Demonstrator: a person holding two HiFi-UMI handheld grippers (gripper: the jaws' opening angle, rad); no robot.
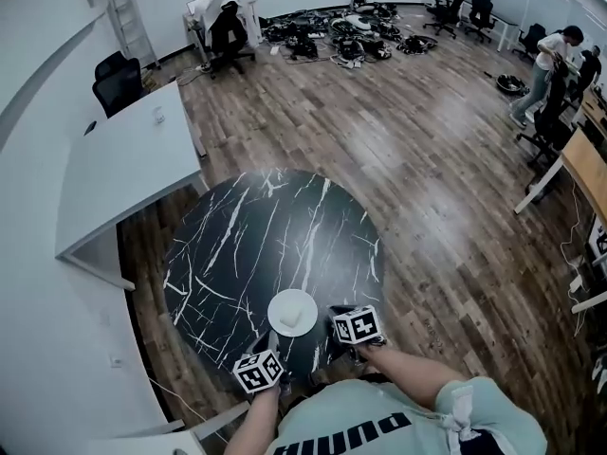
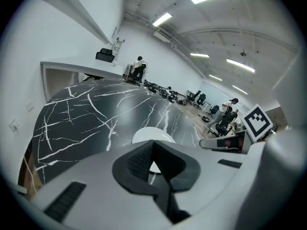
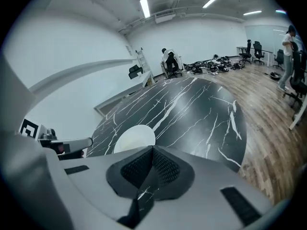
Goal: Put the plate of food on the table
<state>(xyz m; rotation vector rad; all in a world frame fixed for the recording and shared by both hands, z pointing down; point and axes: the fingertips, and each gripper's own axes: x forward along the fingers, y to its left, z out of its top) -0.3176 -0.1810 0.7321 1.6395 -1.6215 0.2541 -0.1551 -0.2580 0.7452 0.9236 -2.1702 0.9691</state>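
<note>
Head view alone shows food; left gripper, right gripper jaws pressed together.

From the head view the food on the plate is a pale lump, too small to identify. The left gripper has its fingers pressed together over the plate's 6 o'clock rim, so contact there cannot be told. The tabletop's 6 o'clock edge is covered by the person's torso, which the frame cuts off.
</note>
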